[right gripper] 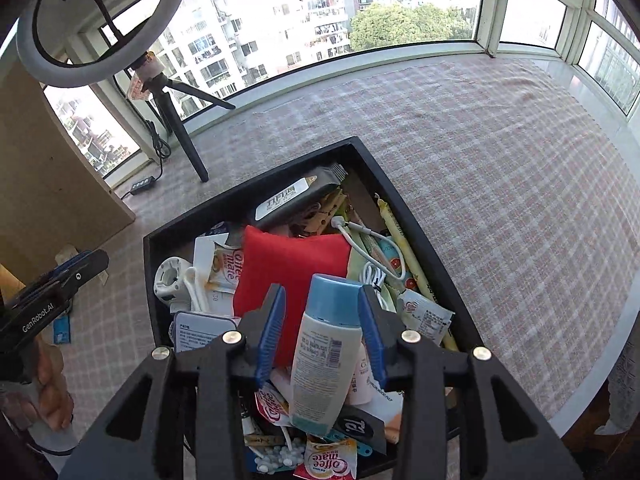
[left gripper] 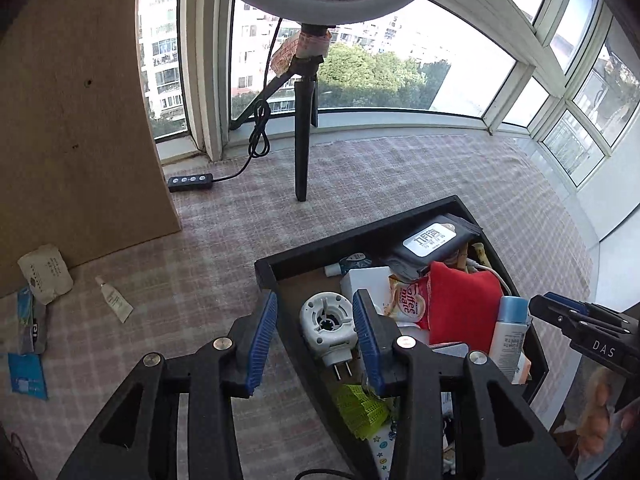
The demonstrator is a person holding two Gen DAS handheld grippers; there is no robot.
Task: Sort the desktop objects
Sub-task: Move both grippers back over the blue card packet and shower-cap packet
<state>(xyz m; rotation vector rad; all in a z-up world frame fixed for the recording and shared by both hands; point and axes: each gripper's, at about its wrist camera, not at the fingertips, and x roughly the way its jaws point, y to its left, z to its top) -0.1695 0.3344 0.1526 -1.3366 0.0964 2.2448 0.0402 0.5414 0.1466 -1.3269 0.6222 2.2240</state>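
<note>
Bottle with the blue cap lies in the black tray at lower centre of the right wrist view, long axis along the half-open, empty right gripper fingers, between them, pads apparently not touching.

Checked cloth — on it a black tray, tripod, small tube.
</note>
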